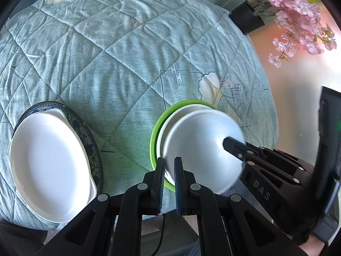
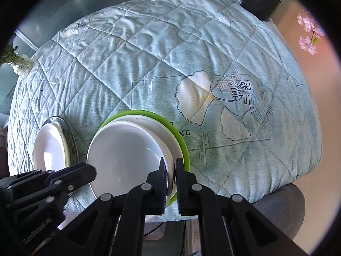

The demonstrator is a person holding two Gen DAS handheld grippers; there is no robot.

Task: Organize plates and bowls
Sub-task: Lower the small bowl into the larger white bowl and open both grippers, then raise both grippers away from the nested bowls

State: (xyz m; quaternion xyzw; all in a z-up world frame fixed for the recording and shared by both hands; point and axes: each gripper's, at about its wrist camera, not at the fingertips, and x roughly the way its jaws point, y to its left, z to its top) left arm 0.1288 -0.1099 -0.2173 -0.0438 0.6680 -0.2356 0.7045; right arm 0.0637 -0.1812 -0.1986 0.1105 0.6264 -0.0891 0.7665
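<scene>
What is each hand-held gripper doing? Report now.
Left hand-held gripper: closed on bowl rim.
Right hand-held gripper: straddles bowl rim; grip cannot be told.

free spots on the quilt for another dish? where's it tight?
Bare: the quilt beyond the bowl stack, out to its far edge, and rightward over the leaf print. Also the strip between the stack and the white oval dish. Crowded: near edge, with both stacks, left gripper and right gripper.
</scene>
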